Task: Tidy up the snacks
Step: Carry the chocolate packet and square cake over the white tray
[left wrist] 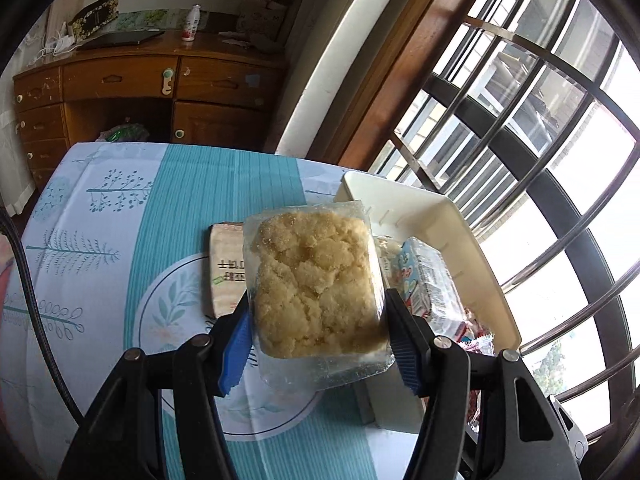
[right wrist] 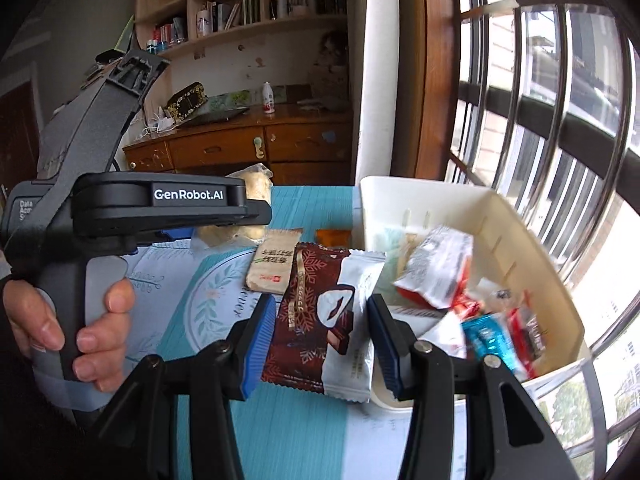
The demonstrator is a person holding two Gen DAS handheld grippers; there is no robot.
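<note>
Snacks mostly sit in the bin point(right wrist: 560, 280) already; left gripper point(left wrist: 316, 336) clamps a cake point(left wrist: 316, 280), right gripper point(right wrist: 320, 344) clamps a brown packet point(right wrist: 320, 320), one beige packet point(right wrist: 272, 268) waits beside the bin.

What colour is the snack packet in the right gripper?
The snack packet is dark brown with snowflakes on one side, white on the other. The right wrist view shows it best.

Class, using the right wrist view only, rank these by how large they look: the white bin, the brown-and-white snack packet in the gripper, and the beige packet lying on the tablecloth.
1. White bin.
2. Brown-and-white snack packet; it is nearest the camera, so it may look bigger than it is.
3. Beige packet.
</note>
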